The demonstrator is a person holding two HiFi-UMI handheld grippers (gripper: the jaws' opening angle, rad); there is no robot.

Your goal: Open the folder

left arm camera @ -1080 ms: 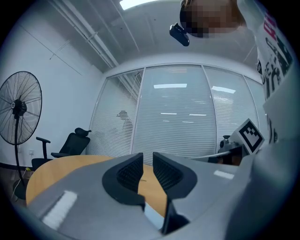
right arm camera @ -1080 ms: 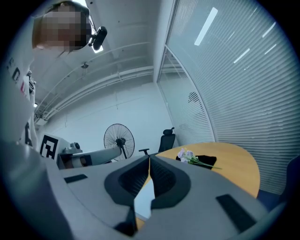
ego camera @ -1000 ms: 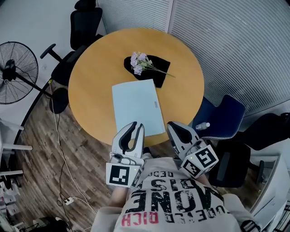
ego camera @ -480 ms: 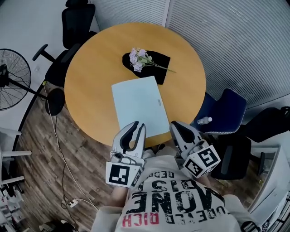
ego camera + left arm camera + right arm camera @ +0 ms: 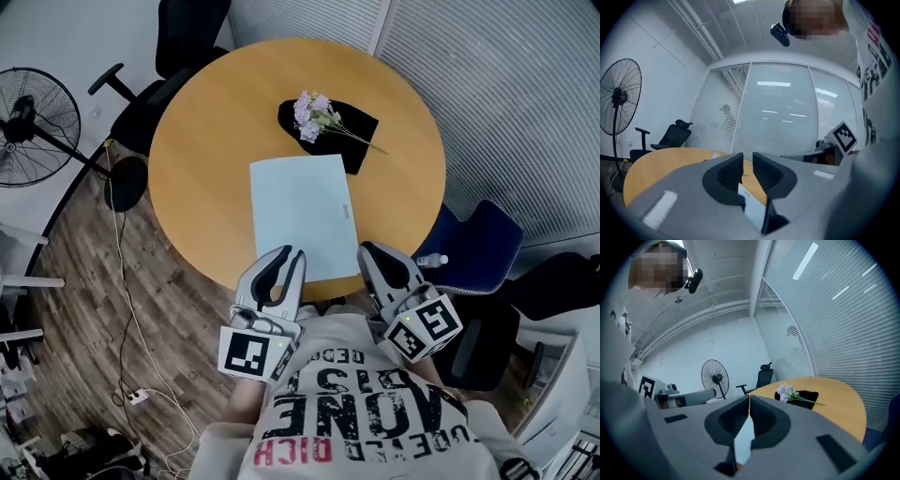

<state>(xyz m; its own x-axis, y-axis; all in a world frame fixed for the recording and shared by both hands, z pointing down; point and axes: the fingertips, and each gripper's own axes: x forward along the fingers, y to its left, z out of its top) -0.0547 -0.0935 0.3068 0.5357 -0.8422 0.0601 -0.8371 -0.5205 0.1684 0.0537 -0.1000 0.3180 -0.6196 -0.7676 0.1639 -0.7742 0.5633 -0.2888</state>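
folder [image 5: 302, 216]: closed, flat on counter [image 5: 202, 150], frame centre | left gripper [image 5: 289, 254]: jaws slightly apart, empty, at folder's lower-left corner | right gripper [image 5: 369, 250]: jaws together, empty, beside folder's lower-right corner

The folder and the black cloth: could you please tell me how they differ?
The folder is a pale blue rectangle; the black cloth is irregular. The folder's top is bare; the cloth carries flowers. The folder lies nearer the person than the cloth. Both lie flat on the table.

Pale blue folder [image 5: 302, 217], ochre table [image 5: 202, 169]
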